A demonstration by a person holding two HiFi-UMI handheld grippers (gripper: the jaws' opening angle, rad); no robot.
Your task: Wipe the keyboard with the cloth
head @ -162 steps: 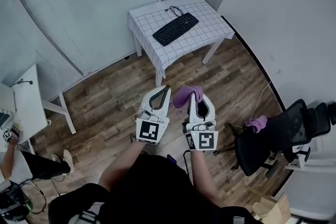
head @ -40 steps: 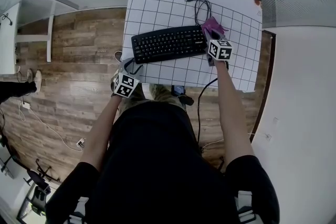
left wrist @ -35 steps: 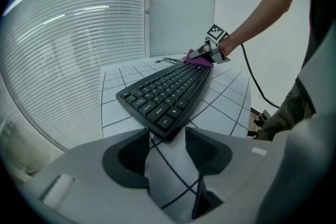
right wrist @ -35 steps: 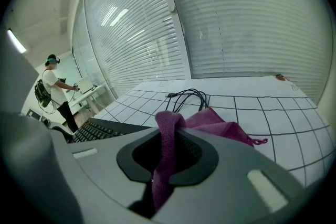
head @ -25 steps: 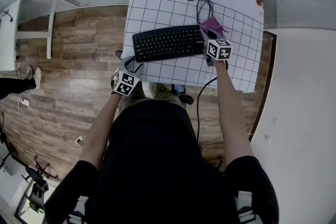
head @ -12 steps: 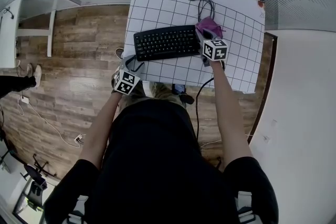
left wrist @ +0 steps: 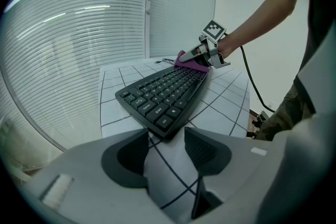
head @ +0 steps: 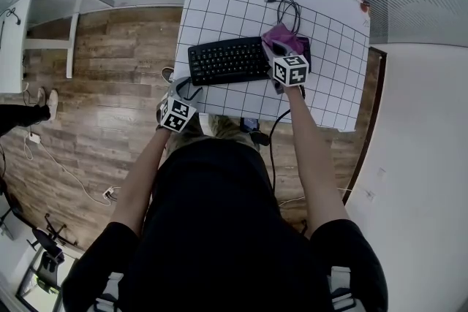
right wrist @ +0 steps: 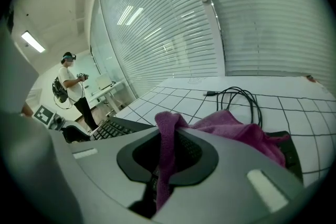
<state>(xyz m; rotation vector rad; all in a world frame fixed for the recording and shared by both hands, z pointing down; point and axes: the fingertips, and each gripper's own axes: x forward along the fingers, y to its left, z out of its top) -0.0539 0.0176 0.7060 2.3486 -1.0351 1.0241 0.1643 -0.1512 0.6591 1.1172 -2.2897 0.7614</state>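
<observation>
gridded table (head: 219,4), right hand-held gripper (right wrist: 167,160) clamping cloth (head: 278,36) on keyboard (head: 227,60), left hand-held gripper (left wrist: 165,152) spread, empty

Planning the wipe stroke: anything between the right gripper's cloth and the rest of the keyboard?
Nothing visible. The right gripper, shut on the purple cloth, is at the right end of the keyboard; the rest of it is bare. The coiled cable lies behind the keyboard; the open left gripper is off its near-left corner.
</observation>
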